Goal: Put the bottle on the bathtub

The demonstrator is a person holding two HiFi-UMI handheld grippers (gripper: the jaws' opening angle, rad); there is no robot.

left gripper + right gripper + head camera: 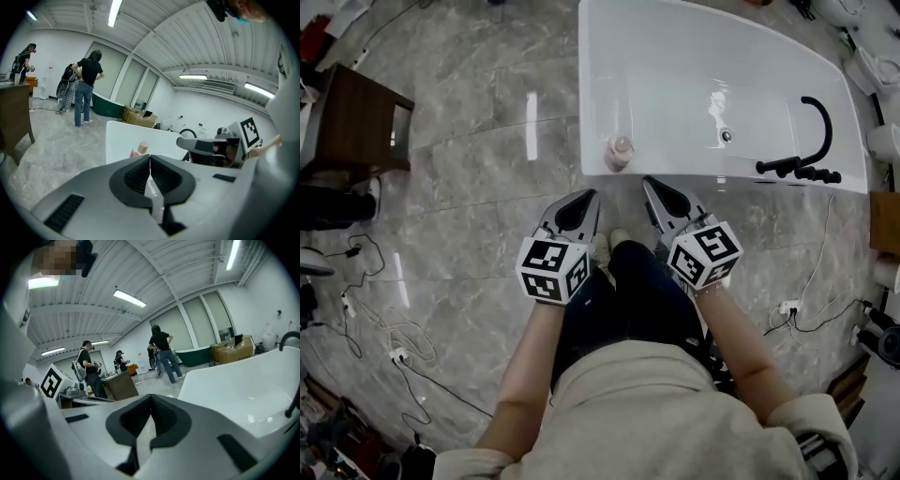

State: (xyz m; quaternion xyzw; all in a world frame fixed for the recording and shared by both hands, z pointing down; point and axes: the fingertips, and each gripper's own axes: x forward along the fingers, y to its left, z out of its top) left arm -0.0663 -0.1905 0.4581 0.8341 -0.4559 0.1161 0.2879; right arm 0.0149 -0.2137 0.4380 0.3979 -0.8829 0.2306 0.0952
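Closest to us, we hold the left hand-held gripper (589, 197) and the right hand-held gripper (649, 182) side by side above the grey marble floor (478, 169), both pointing towards the bathtub (703, 176). Each one's own view shows its jaws pressed together with nothing between them: the left (150, 157) is empty and so is the right (151, 397). Just past their tips, the pink bottle (619, 150) stands on the white bathtub's rim at its near left corner, clear of both. Along the same rim to our right sits a black faucet (811, 141). Far across the room, a person (86, 89) stands with their back to us.
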